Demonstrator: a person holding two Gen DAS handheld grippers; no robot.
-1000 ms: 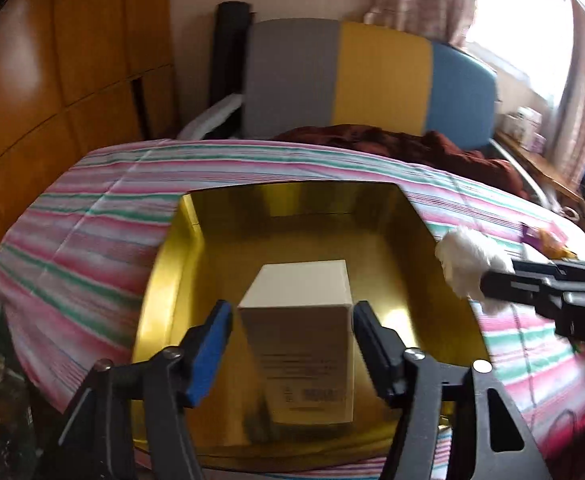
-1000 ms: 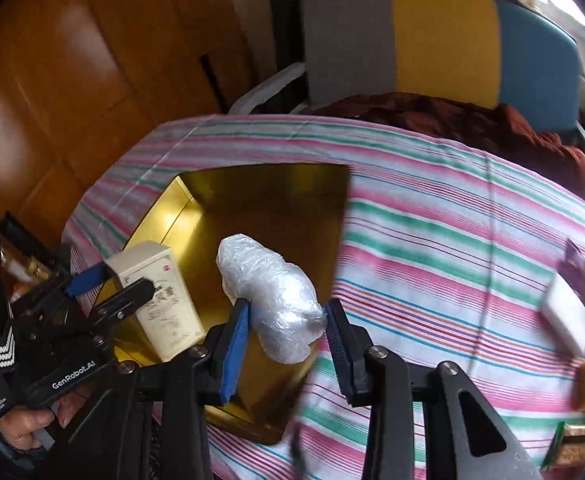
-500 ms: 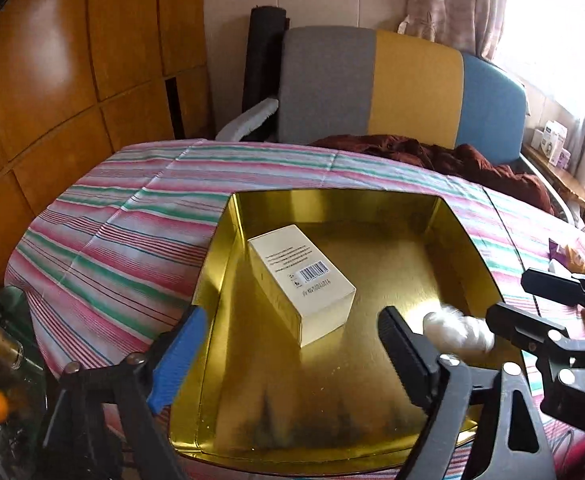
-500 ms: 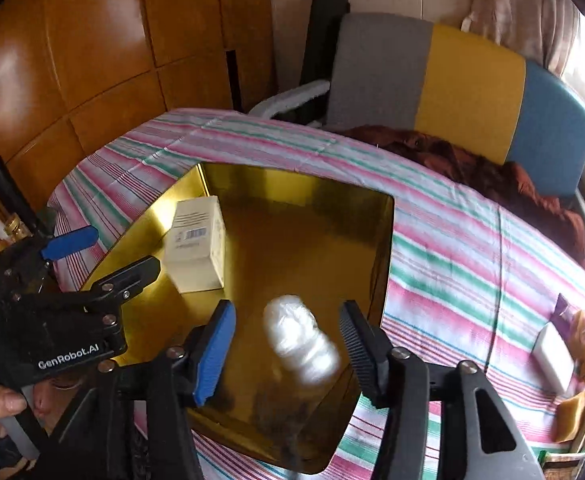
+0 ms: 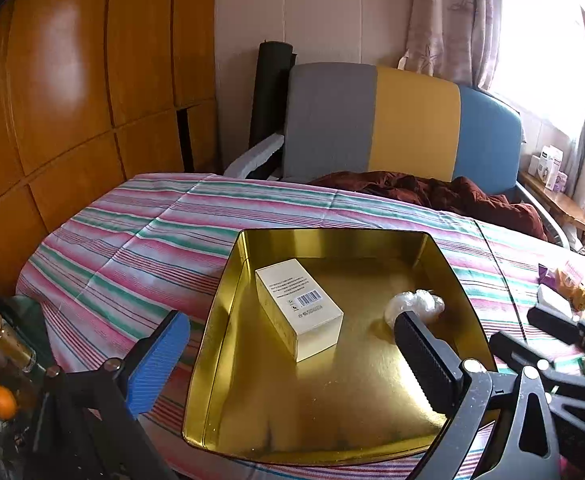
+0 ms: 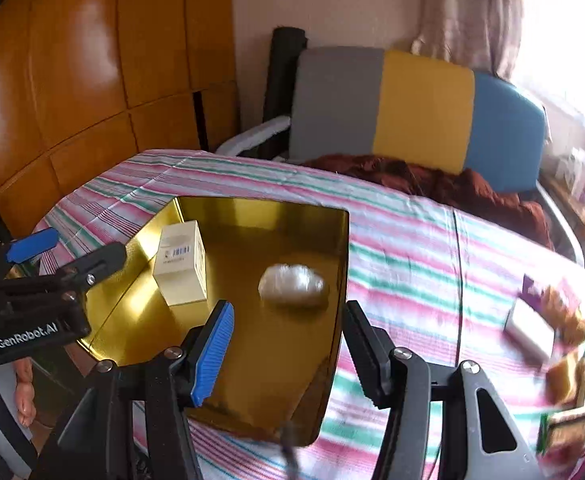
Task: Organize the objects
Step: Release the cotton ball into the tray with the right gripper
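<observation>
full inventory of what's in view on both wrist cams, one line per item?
gold tray: 1, gold, on the striped cloth
box: 1, cream with barcode, lying in the tray's left part
plastic-wrapped bundle: 1, white, lying in the tray's right part
striped cloth: 1, pink, green and white, over the table
small packets: several, white, purple and tan, on the cloth to the right; blurred
chair: 1, grey, yellow and blue, behind the table
dark red cloth: 1, on the chair seat
bottle: 1, gold top, lower left
orange fruit: 1, lower left
left gripper: jaws opening, nothing between
right gripper: open, empty
hand: on the left gripper's handle
</observation>
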